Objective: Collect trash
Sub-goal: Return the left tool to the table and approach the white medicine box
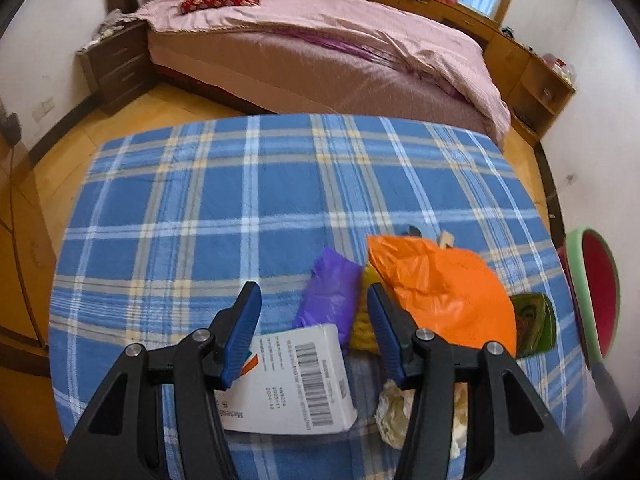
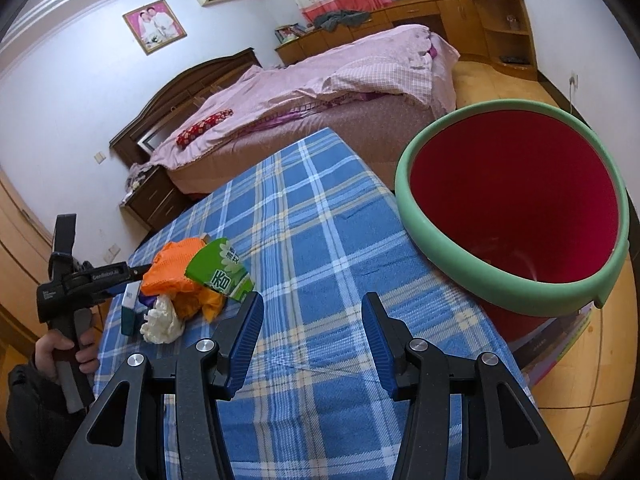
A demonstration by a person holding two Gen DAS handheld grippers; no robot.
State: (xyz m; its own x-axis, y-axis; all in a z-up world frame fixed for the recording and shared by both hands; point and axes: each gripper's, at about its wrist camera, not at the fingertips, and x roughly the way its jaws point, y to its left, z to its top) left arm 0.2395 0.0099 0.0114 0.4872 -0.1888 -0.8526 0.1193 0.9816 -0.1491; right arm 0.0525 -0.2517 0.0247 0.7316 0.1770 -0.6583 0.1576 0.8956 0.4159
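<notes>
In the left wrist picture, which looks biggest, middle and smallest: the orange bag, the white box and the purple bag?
1. Orange bag and white box look about equal; the box lies nearer the camera, so I won't rank them.
2. Purple bag, clearly smallest.

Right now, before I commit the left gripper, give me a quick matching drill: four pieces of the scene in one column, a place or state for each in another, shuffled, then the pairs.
Things:
1. crumpled orange plastic bag
2. white cardboard box with a barcode
3. red bin with a green rim
4. crumpled white tissue

Places or states:
A. beside the table, nothing visible inside
B. lying flat under the open left gripper
C. top of the pile, next to the purple wrapper
D. near edge of the pile, seen from the right wrist

Pairs: 1-C, 2-B, 3-A, 4-D
</notes>
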